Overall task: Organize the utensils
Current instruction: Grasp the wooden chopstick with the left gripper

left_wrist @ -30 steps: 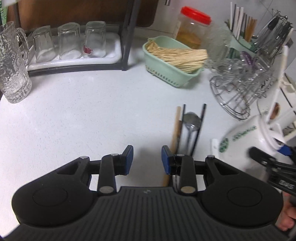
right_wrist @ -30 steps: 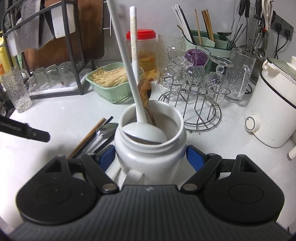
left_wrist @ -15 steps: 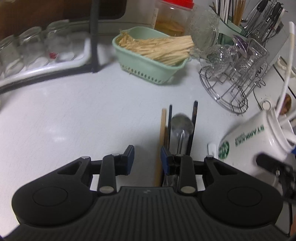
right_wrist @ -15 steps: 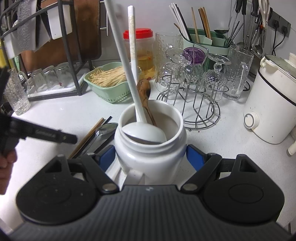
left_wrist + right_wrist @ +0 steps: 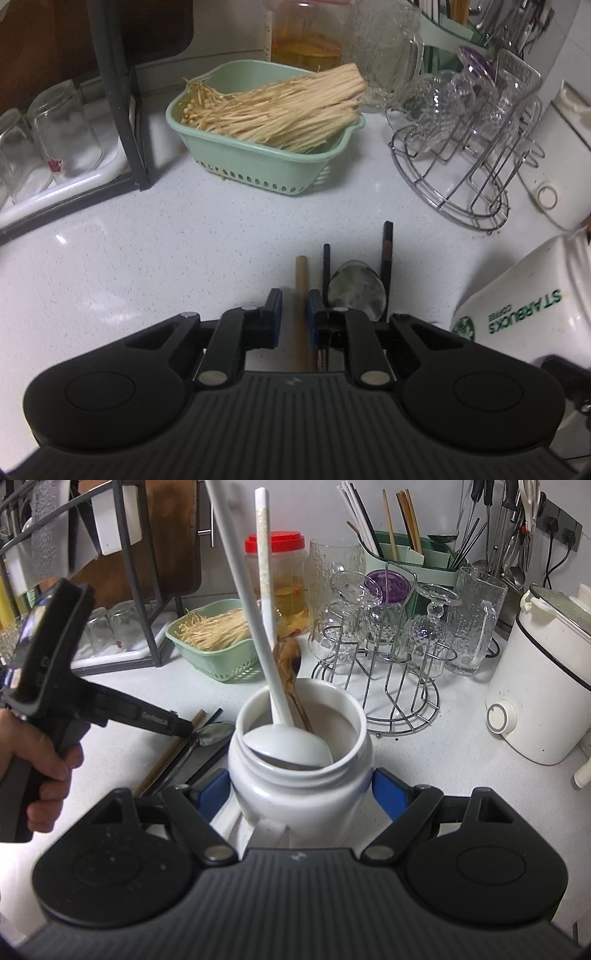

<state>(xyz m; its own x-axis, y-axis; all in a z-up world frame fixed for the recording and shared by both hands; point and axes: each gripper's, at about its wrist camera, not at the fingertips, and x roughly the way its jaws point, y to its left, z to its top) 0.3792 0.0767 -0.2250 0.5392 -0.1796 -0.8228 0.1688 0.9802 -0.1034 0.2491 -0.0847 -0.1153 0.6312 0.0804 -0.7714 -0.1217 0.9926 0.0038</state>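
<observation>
wooden chopstick (image 5: pixel 301 295) flat, lengthwise between closing jaws

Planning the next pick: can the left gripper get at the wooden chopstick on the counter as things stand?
Probably yes. The left gripper already straddles the wooden chopstick, its jaws just closing around it with nothing between; the metal spoon lies just outside one finger.

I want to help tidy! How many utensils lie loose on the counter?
4: a wooden chopstick inside the left claw, then a black chopstick, a metal spoon and another black chopstick. Others may be hidden.
</observation>
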